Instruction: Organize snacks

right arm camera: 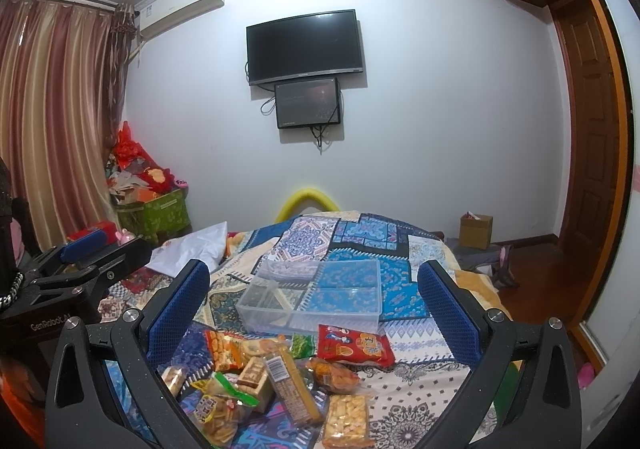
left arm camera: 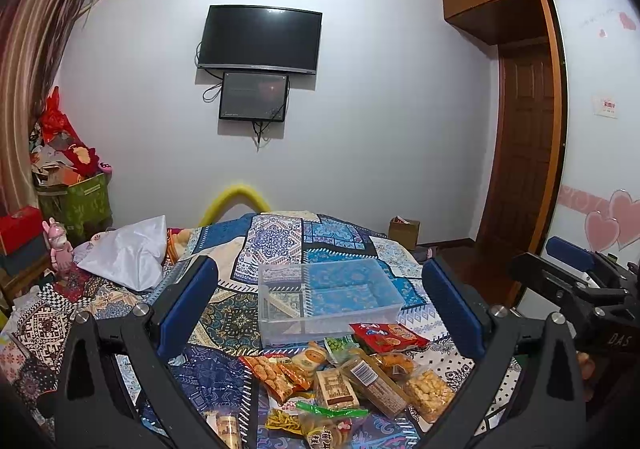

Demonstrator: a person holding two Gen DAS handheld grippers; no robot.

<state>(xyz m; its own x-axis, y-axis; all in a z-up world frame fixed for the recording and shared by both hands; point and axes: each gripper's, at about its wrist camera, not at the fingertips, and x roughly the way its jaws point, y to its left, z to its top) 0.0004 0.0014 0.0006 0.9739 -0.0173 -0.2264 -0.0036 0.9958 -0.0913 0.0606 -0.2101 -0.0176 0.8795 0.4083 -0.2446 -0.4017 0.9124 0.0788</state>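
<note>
Both grippers hang above a bed covered by a patchwork blanket (left arm camera: 276,237) in blue and white prints. The left gripper (left arm camera: 320,313) has its blue-padded fingers (left arm camera: 188,305) spread wide apart with nothing between them, and the right gripper (right arm camera: 316,313) is spread just as wide and holds nothing either. A heap of snacks (left arm camera: 344,381) lies on the blanket below both grippers, nearer the cameras than the box. In the heap, a red packet (right arm camera: 354,345) lies on the far right, just in front of the box, with a small green packet (right arm camera: 302,345) beside it; a long bar with a barcode (right arm camera: 292,385) lies across the middle, and a clear bag of pale crackers (right arm camera: 346,421) sits at the near right. A clear plastic box (left arm camera: 328,297) with dividers inside stands on the blanket just beyond the heap, with no snacks in it. On the far wall hangs a dark television (left arm camera: 260,39) with a smaller screen (left arm camera: 254,97) under it. A white bag (left arm camera: 128,253) lies on the left side of the bed.
</note>
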